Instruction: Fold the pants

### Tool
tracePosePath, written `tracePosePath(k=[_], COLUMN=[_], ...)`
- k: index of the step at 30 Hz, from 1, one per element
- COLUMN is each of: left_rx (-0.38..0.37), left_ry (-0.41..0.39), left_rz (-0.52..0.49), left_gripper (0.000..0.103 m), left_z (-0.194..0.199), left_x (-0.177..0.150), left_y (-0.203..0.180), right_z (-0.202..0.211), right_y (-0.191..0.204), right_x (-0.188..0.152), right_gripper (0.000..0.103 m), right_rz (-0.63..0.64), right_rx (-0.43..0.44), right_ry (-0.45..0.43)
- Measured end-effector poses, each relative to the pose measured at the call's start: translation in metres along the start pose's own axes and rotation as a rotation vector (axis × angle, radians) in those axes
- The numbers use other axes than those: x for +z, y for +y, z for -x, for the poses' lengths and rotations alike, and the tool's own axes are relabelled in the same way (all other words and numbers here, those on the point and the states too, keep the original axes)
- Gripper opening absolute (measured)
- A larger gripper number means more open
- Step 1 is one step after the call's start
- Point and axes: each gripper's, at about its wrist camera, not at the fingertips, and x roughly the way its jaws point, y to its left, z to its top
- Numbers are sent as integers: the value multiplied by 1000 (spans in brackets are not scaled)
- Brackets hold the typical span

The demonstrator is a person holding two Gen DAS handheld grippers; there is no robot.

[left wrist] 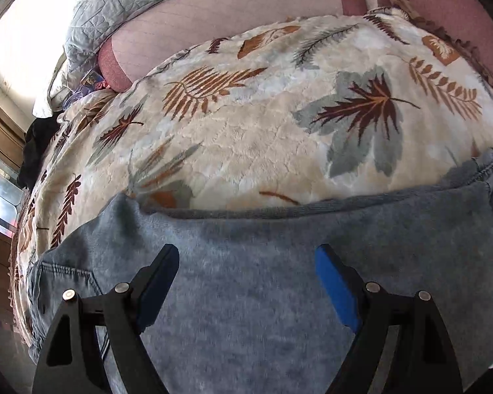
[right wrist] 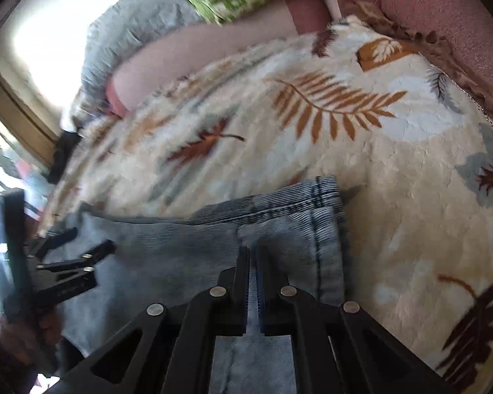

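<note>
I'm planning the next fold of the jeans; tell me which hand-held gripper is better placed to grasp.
Left, probably. The left hand-held gripper is open above the jeans, nothing between its jaws. The right hand-held gripper is shut near the hem and must open first.

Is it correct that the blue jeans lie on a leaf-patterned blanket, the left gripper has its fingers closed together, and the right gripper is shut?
Not quite. The left gripper has its fingers spread wide apart above the jeans, as the left wrist view shows. The rest is right: the jeans lie on the leaf-patterned blanket, and the right gripper is shut.
</note>
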Motion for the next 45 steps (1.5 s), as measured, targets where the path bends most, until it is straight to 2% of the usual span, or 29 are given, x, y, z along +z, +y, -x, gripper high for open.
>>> tracePosePath(k=[2,4,7,11,12,13,15,17,19,20,25,30,33,35,37,38,40,42,45], left_rx=[-4,-9,26,29,30,27,7,-18,-72,-91,-109,-105,-78,-66,-84,-92,-93,-85,-79], left_ry=[20,0,-19,4,14,3,-57,-81,-94,-105,-97,-49,4,37,54,52,43,29,12], left_rz=[16,33,-3,14,18,24,21,11,5,0,-40,9,26,29,51,57,56,70,117], left_gripper=[87,87,87,87,87,87,87,87,87,87,87,87,87,87,87,87,87,87,87], left_z=[-11,-12,-18,-20,-16,-9,11,28,43,50,62,56,41,30,26,27,31,36,44], left_x=[6,11,18,29,27,25,15,4,-7,-15,-50,-72,-75,-76,-77,-78,-79,-80,-80], left_y=[0,1,-4,-2,0,3,9,12,15,16,19,37,42,42,46,48,52,63,88], right_z=[-3,-11,-15,-14,-11,-3,19,42,55,60,73,61,44,37,29,25,21,27,44], right_y=[-1,-1,-7,-7,-7,-10,-16,-24,-38,-47,-71,-82,-74,-69,-62,-57,-44,-31,-5], right_x=[9,14,24,34,34,34,33,28,16,8,-20,-30,-29,-25,-22,-22,-20,-17,-12], right_gripper=[5,4,0,1,6,6,6,19,76,79,79,76,70,65,34,29,21,17,17], right_rz=[-11,-6,-28,-17,-21,-45,-70,-78,-131,-163,-219,-266,-256,-263,-251,-236,-210,-185,-146], right_rx=[-12,-55,-61,-90,-70,-36,24,26,45,58,160,217,206,191,188,169,165,191,234], right_ry=[-16,-2,7,-46,-54,-68,-127,-179,-178,-170,-135,-61,4,8,30,49,59,27,-29])
